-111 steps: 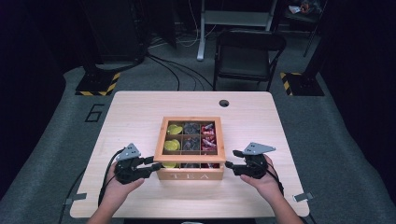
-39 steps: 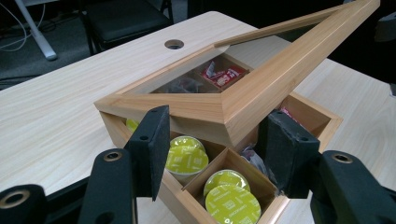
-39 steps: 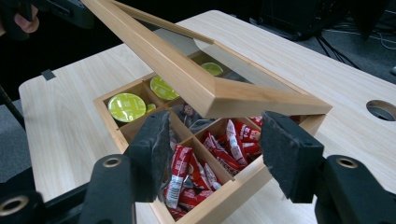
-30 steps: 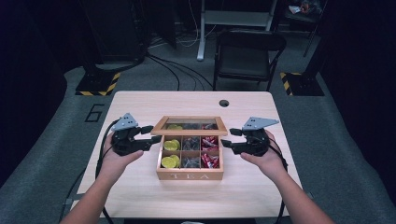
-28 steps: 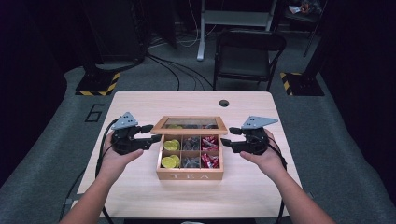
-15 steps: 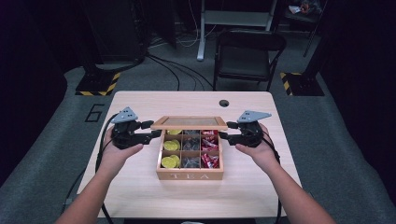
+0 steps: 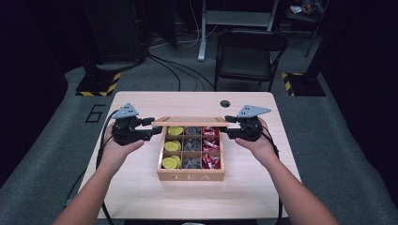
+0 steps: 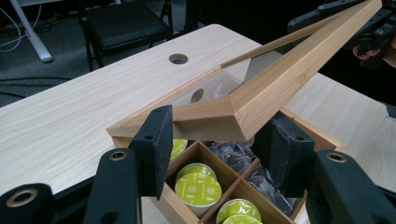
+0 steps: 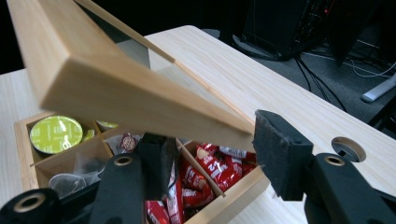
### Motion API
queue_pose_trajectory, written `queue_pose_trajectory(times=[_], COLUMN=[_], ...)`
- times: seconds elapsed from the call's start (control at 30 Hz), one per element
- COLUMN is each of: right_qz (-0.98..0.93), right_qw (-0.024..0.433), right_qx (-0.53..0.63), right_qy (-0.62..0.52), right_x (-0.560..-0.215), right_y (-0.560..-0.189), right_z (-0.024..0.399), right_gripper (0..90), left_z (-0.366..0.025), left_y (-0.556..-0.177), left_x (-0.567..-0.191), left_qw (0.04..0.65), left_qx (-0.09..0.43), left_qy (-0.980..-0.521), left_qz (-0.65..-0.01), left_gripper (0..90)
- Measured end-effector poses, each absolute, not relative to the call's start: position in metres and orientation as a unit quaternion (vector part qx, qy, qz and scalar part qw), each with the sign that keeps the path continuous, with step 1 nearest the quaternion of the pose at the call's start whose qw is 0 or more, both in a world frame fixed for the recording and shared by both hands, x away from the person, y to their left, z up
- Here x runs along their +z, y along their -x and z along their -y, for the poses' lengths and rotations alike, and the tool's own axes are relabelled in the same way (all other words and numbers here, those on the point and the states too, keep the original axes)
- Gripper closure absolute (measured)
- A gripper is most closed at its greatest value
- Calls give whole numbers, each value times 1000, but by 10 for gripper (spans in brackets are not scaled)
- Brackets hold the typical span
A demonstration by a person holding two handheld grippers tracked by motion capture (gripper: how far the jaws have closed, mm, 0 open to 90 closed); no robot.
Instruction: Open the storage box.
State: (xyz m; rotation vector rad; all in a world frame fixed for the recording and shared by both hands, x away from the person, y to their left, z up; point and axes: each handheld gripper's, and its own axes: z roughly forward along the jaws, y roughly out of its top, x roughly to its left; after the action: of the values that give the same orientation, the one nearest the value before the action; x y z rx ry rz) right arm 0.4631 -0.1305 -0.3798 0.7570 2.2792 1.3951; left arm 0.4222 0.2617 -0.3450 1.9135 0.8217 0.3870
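A wooden tea box (image 7: pixel 190 176) marked TEA sits mid-table with its glass-paned lid (image 7: pixel 190 121) tilted up, front edge raised. Inside are green capsules (image 7: pixel 171 145), grey tea bags (image 7: pixel 191 145) and red packets (image 7: pixel 211 145). My left gripper (image 7: pixel 154 127) is shut on the lid's front left corner (image 8: pixel 243 100), with one pad on each side of the frame. My right gripper (image 7: pixel 226 125) is at the lid's front right corner (image 9: pixel 154 105). Its jaws have just been closing, and the frame sits between its pads (image 9: pixel 275 154), which now touch it.
The light wooden table (image 7: pixel 141 197) has a round cable hole (image 7: pixel 225 103) behind the box. A black folding chair (image 7: pixel 248 51) stands beyond the far edge, and cables run across the grey floor. Bare tabletop lies on both sides of the box.
The lid, flat in the earliest frame, now stands raised. Over the last second my right gripper has moved left onto the lid's right corner and narrowed its jaws. My left gripper has hardly moved.
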Motion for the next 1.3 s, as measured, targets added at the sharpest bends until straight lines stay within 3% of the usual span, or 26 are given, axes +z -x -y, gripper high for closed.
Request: queue_pose_trajectory(times=[0.27,0.57,1.3], right_qz=[-810,-816,-804], right_qw=[168,154,146], right_qx=[490,483,495], right_qy=[-274,-277,-294], right_x=[-371,-366,-359], right_y=[-472,-478,-489], right_z=[130,130,131], right_gripper=[516,518,526], left_z=[-263,-264,-262], left_y=[-429,-437,-478], left_x=[-341,-356,-381], left_qw=[498,481,472], left_qx=[153,157,172], left_qy=[-781,-788,-782], left_qz=[-344,-350,-368], left_gripper=[480,424,465])
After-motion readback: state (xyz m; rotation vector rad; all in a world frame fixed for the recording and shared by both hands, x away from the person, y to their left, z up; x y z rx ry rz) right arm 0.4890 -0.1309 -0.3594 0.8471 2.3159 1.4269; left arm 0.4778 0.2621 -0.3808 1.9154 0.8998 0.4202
